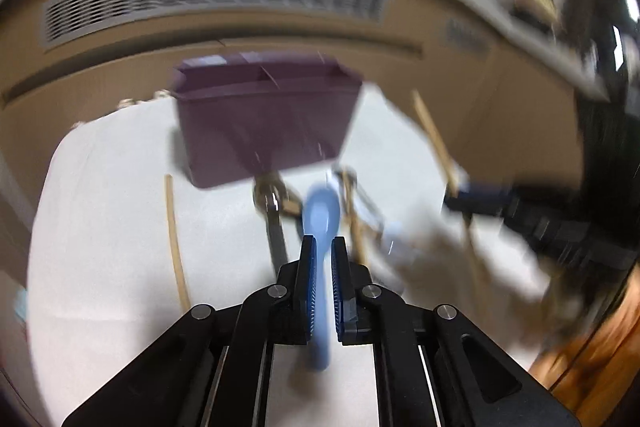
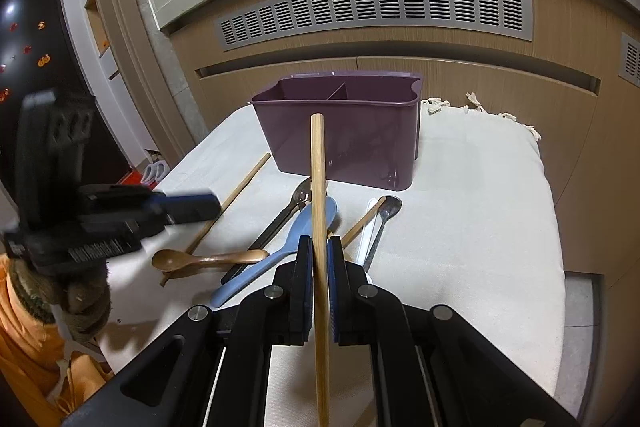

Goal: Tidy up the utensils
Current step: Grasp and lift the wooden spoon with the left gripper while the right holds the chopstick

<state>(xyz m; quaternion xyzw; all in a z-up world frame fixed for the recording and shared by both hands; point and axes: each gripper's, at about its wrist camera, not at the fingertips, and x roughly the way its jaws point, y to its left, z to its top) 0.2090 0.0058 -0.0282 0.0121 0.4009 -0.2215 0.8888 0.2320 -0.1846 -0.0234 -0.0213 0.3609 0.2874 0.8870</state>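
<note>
Your left tongs [image 1: 322, 247] are clamped on the blue spoon [image 1: 321, 213], bowl pointing ahead toward the purple caddy [image 1: 264, 119] (this view is badly blurred). Your right tongs [image 2: 320, 247] pinch a wooden chopstick [image 2: 318, 179], standing nearly upright before the caddy. Beyond them, on the white cloth [image 2: 480, 227] over the desk, lie a wooden spoon [image 2: 208, 259], another blue spoon [image 2: 280, 251] and a metal spoon [image 2: 384, 219].
</note>
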